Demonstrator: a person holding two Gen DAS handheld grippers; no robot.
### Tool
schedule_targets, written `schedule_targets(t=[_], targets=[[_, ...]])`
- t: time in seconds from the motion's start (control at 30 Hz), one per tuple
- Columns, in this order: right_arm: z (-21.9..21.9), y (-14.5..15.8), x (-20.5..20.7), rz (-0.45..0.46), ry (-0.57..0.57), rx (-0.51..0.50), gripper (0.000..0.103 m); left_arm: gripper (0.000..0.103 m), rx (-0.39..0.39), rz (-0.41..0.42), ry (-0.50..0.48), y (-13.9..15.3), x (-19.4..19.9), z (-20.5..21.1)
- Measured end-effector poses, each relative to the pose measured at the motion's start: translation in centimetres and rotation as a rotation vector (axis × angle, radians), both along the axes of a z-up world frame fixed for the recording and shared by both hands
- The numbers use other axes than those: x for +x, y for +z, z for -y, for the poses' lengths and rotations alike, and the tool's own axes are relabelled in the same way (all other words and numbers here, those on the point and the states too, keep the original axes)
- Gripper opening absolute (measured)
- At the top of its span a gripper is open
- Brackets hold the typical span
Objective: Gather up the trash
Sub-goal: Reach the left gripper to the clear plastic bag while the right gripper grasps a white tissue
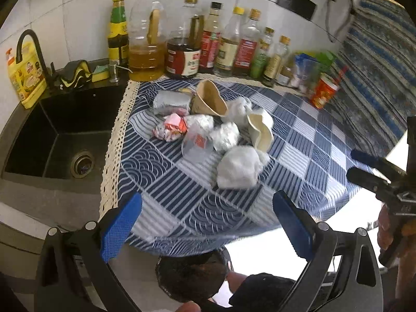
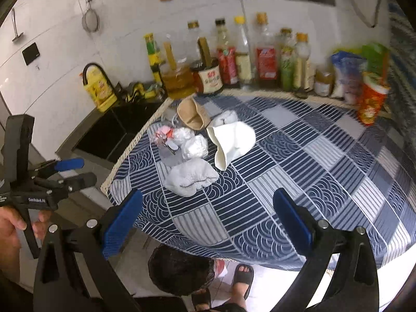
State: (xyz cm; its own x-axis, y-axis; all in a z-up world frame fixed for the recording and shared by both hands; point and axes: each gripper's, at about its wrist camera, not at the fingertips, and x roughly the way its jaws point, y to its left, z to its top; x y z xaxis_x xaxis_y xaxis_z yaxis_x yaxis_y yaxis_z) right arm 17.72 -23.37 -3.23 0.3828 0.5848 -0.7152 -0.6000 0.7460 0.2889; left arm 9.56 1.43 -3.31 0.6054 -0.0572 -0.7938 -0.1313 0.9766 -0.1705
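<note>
Blue-checked tablecloth (image 1: 299,140) carries the trash pile (image 1: 223,130); I hold left gripper (image 1: 208,223) and right gripper (image 2: 208,221) short of it, both spread apart, empty.

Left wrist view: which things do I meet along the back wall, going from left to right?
Yellow detergent jug → black faucet → yellow sponge → green-capped bottle → big oil jug → red snack can.

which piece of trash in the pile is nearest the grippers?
The crumpled white tissue wad at the pile's front edge. Every other piece, including the white paper cup and brown paper cup, lies behind it.
</note>
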Motion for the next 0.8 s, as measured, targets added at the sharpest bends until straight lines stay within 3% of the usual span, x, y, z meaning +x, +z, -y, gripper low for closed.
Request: schedule_targets(t=[0.27, 0.37, 0.47, 0.63, 0.8], targets=[[-0.7, -3.2, 8.1, -0.099, 0.059, 0.006, 0.099, 0.097, -0.046, -0.056, 0.056, -2.1, 6.0, 0.0], [-1.5, -4.8, 11.0, -0.144, 0.094, 0.001, 0.099, 0.097, -0.012, -0.088, 0.082, -3.2, 7.6, 0.3], [-2.7, -6.1, 13.1, -0.170, 0.135, -0.012, 0.099, 0.097, -0.029, -0.110, 0.106, -4.3, 9.1, 0.3], [-4.5, -8.2, 15.3, -0.225, 0.210, -0.019, 0.099, 0.096, -0.019, -0.138, 0.153, -6.0, 10.9, 0.0], [-6.0, -9.2, 16.0, -0.217, 0.277, -0.049, 0.099, 0.095, -0.020, -0.162, 0.182, -7.1, 11.9, -0.3]])
